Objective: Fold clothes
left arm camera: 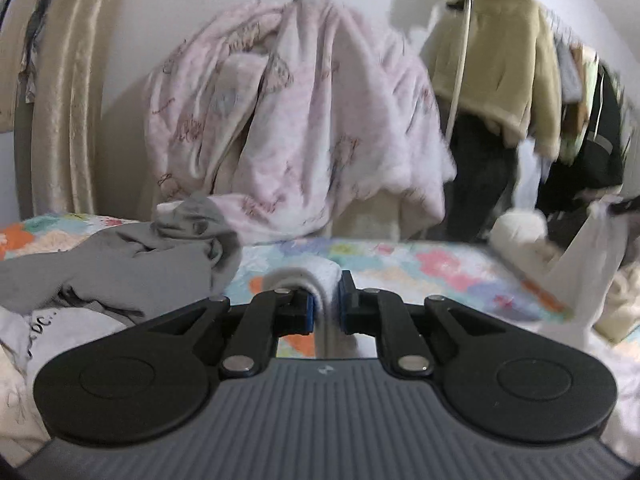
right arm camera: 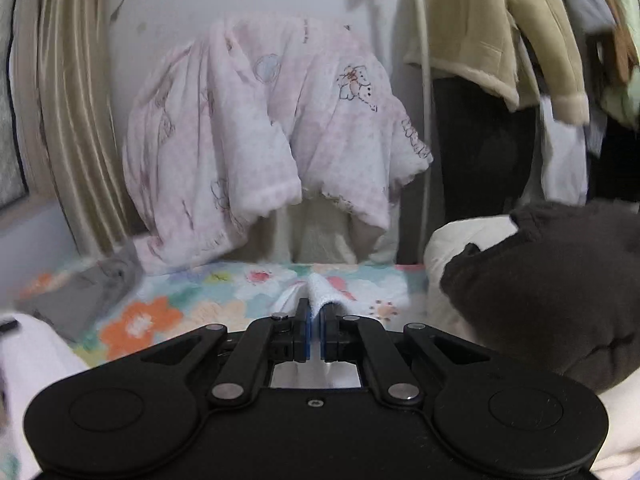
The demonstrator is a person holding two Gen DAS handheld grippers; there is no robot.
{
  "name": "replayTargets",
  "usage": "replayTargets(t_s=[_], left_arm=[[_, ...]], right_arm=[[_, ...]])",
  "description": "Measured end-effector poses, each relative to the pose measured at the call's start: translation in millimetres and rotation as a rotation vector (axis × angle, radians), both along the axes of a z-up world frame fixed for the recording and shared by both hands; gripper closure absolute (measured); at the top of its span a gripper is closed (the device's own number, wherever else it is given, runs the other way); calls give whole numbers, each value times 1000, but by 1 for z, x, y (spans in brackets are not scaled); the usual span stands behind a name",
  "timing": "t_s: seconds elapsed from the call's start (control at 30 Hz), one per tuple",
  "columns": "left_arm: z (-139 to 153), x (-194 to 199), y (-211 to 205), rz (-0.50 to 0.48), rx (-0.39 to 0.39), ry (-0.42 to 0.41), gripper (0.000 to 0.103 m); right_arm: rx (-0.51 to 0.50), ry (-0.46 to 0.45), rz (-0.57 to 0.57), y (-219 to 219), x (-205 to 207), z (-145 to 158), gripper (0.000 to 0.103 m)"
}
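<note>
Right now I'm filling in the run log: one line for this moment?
stage: lifting | left gripper: shut on white fleecy cloth | right gripper: shut on same cloth | below: floral bedsheet

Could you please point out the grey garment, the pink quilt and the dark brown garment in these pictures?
grey garment [left arm camera: 120,264], left wrist view, on its crumpled middle.
pink quilt [right arm camera: 256,128], right wrist view, on its draped front.
dark brown garment [right arm camera: 552,280], right wrist view, on its broad upper surface.

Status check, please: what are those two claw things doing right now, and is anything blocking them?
Left gripper shut on white cloth. Right gripper shut on white cloth too. Grey garment lies left; dark garment right.
</note>
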State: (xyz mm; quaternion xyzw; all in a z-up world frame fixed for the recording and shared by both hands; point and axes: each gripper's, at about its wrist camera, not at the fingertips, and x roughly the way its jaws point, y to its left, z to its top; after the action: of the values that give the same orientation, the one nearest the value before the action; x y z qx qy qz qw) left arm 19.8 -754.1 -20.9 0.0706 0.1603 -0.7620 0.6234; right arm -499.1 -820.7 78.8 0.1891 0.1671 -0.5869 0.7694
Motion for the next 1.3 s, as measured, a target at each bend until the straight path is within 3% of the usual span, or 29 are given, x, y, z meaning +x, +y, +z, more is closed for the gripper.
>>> replayTargets(t_s=[0.13, 0.17, 0.2, 0.23, 0.27, 0.3, 0.37, 0.43, 0.57, 0.67, 0.8, 0.83, 0.93, 0.97, 1.0, 1.03, 1.07, 1.1, 1.17, 1.27, 1.3], left_arm=[[-31, -15, -17, 54, 149, -49, 89], [-40, -16, -17, 98, 191, -45, 87], [-52, -17, -14, 163, 242, -38, 81], [-63, -17, -9, 225, 290, -21, 77], [-75, -16, 1, 246, 317, 16, 70], [-86, -16, 10, 265, 344, 53, 70], [-100, -16, 33, 220, 354, 139, 67], [-102, -16, 45, 210, 342, 174, 62], [-97, -9, 38, 154, 351, 290, 47], [-98, -9, 42, 140, 366, 325, 47], [-113, -2, 37, 112, 370, 516, 43], [-117, -2, 35, 124, 374, 545, 41], [-121, -13, 26, 124, 397, 521, 31], [-122, -16, 24, 108, 389, 522, 34], [-122, -20, 22, 92, 380, 523, 51], [-123, -24, 21, 78, 371, 524, 66], [-123, -25, 21, 93, 349, 506, 89], [-122, -27, 21, 108, 327, 489, 91], [-122, -31, 22, 138, 284, 452, 92], [-111, -39, 21, 172, 225, 297, 88], [-114, -38, 20, 174, 234, 306, 86]], right_arm=[[124, 94, 33, -7, 10, -32, 90], [163, 116, 37, -6, 13, -42, 78], [207, 130, 44, -4, 13, -54, 56], [259, 131, 56, -1, 13, -69, 52], [298, 126, 65, 4, 11, -84, 51], [327, 116, 73, 9, 7, -99, 51], [398, 123, 67, 18, -2, -128, 51], [442, 121, 53, 26, -13, -149, 51], [440, 140, 6, 32, -28, -156, 46], [437, 139, -84, 35, -43, -156, 45], [440, 152, -131, 48, -64, -166, 44], [437, 134, -128, 51, -69, -169, 44], [453, -2, -87, 60, -84, -180, 44], [454, -28, -66, 63, -84, -183, 45], [432, 11, -49, 67, -77, -184, 60], [380, 110, -38, 74, -63, -183, 83], [337, 207, -22, 80, -49, -181, 97], [301, 276, -5, 85, -35, -178, 97], [230, 295, -27, 89, -25, -164, 98], [146, 352, -126, 79, -32, -144, 100], [141, 359, -144, 74, -35, -141, 100]])
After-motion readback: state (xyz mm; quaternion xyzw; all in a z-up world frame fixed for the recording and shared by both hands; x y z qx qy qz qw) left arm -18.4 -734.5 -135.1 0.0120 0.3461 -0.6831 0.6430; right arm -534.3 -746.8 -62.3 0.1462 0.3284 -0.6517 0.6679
